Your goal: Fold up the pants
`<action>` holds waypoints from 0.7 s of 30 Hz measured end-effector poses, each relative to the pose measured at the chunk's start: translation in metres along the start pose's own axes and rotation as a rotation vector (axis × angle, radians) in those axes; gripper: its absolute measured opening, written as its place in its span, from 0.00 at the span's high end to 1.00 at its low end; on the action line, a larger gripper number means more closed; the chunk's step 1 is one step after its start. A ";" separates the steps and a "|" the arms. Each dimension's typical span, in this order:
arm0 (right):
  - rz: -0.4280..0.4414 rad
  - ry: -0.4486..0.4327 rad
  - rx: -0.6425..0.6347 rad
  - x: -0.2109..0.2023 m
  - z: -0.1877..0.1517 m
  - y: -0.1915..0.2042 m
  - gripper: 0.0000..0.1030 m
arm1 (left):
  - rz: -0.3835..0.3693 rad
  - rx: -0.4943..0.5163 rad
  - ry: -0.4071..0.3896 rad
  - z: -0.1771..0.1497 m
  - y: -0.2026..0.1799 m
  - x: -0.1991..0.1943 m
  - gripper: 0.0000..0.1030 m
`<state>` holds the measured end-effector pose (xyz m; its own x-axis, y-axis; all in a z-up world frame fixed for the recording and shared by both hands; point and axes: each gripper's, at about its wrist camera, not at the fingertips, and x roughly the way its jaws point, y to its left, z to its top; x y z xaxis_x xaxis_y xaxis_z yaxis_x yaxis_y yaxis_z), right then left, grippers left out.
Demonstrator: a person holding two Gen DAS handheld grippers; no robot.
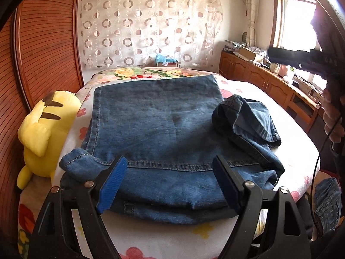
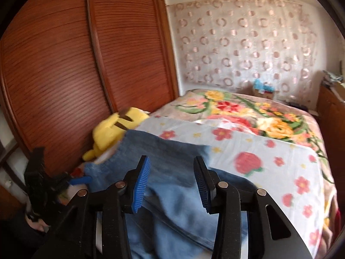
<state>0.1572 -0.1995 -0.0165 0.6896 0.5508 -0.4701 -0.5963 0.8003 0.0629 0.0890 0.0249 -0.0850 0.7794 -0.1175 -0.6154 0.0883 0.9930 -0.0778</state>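
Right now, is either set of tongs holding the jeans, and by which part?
Nothing is held. The left tongs stand wide open over the folded jeans. The right tongs are open too, pads clear of the denim below.

Two handheld claws: the left claw (image 1: 170, 183) and right claw (image 2: 171, 183) share black plastic frames, ribbed blue pads (image 1: 112, 185) and round silver screws (image 2: 222, 184). A thin black cable (image 1: 317, 164) trails below a hand (image 1: 332, 118).
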 end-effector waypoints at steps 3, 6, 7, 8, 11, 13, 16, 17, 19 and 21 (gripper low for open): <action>-0.064 0.022 0.014 -0.007 -0.018 -0.008 0.57 | -0.008 0.011 -0.008 0.008 -0.006 0.002 0.20; -0.091 0.048 0.056 -0.014 -0.040 -0.016 0.57 | -0.024 0.023 -0.024 0.016 -0.015 0.004 0.20; -0.093 0.059 0.071 -0.019 -0.045 -0.016 0.57 | -0.032 0.028 -0.028 0.020 -0.018 0.005 0.20; -0.101 0.076 0.089 -0.019 -0.051 -0.019 0.57 | -0.039 0.034 -0.030 0.022 -0.022 0.006 0.20; -0.137 0.114 0.117 -0.017 -0.065 -0.027 0.57 | -0.066 0.064 -0.045 0.033 -0.036 0.011 0.20; -0.136 0.137 0.144 -0.015 -0.072 -0.028 0.57 | -0.082 0.084 -0.052 0.040 -0.043 0.014 0.20; -0.133 0.165 0.171 -0.011 -0.077 -0.024 0.57 | -0.132 0.107 -0.051 0.047 -0.052 0.019 0.25; -0.127 0.172 0.178 -0.013 -0.077 -0.024 0.57 | -0.149 0.115 -0.047 0.049 -0.054 0.021 0.29; -0.116 0.189 0.197 -0.011 -0.079 -0.022 0.57 | -0.160 0.144 -0.038 0.053 -0.061 0.025 0.35; -0.111 0.204 0.208 -0.008 -0.081 -0.019 0.57 | -0.169 0.171 -0.027 0.056 -0.066 0.030 0.45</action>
<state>0.1295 -0.2384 -0.0847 0.6368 0.4151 -0.6497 -0.4104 0.8959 0.1702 0.1411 -0.0434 -0.0541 0.7605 -0.2843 -0.5838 0.3207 0.9462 -0.0430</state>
